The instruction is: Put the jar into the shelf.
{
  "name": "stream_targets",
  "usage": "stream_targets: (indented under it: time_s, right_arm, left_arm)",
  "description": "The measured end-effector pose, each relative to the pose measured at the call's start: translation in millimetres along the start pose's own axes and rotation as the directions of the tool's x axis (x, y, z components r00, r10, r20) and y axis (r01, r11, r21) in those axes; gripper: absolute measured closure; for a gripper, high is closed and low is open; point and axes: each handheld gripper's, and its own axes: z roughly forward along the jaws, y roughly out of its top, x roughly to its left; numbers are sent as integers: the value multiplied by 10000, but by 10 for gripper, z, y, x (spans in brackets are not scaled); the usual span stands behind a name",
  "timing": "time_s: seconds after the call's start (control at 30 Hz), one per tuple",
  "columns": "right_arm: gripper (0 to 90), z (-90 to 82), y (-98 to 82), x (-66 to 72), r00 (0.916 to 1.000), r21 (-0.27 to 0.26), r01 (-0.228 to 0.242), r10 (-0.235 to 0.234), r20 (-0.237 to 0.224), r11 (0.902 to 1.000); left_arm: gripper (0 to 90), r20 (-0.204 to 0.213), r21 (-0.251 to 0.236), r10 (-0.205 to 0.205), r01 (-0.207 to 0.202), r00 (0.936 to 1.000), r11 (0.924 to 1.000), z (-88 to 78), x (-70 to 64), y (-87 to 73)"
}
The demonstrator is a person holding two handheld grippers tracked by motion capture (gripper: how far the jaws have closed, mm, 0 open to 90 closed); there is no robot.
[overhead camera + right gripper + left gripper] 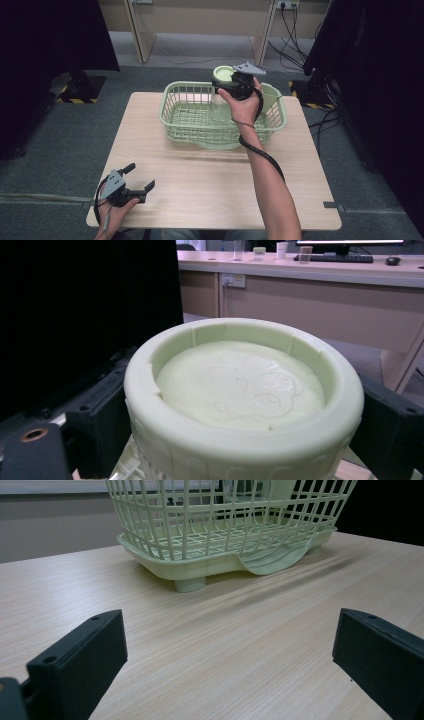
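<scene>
Pale green lid (243, 390) clamped between the right gripper (239, 82) jaws, held at the basket's (172, 117) twelve o'clock rim. Basket at the wooden table's (200, 185) far half, toward one o'clock. Left gripper (134, 182) at seven o'clock, jaws spread wide, holding nothing.

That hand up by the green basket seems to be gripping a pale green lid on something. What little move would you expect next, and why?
Probably a short lift straight up. The right gripper has its jaws closed on the green lid of a clear jar that stands inside the basket, so rising first should clear the rim. The left gripper rests open on the table.
</scene>
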Motion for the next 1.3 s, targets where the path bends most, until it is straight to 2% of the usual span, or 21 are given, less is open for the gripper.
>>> stream_targets:
  time_s: [0.13,0.27,0.5,0.87,0.97,1.1,1.2,1.3]
  right_arm:
    - [111,42,-72,-39,9997,145,46,-50,239,9999]
    - [111,109,-190,-110,9982,375,-127,105,583,9992]
    - [111,167,-330,-160,9971,625,-243,197,738,9977]
    - [109,208,-428,-150,9978,846,-281,228,629,9960]
    - [107,199,-422,-113,9977,913,-121,59,678,9958]
    - [95,191,-422,-60,9984,1074,216,-270,488,9940]
    - [50,155,-403,-69,9991,968,-88,46,433,9953]
    - [29,93,-388,-94,9995,841,-173,152,263,9963]
  left_arm:
    - [6,2,10,26,-26,10000,10000,1,-3,0]
    - [5,28,-19,-20,20,10000,10000,0,-1,-1]
    - [5,42,-30,-27,27,10000,10000,0,-2,-1]
    - [5,47,2,20,-20,10000,10000,2,-5,0]
    - [5,50,7,40,-40,10000,10000,2,-7,0]
    - [5,63,14,51,-51,10000,10000,4,-10,0]
    - [5,59,15,46,-47,10000,10000,5,-11,1]
    - [5,54,26,42,-42,10000,10000,7,-11,1]
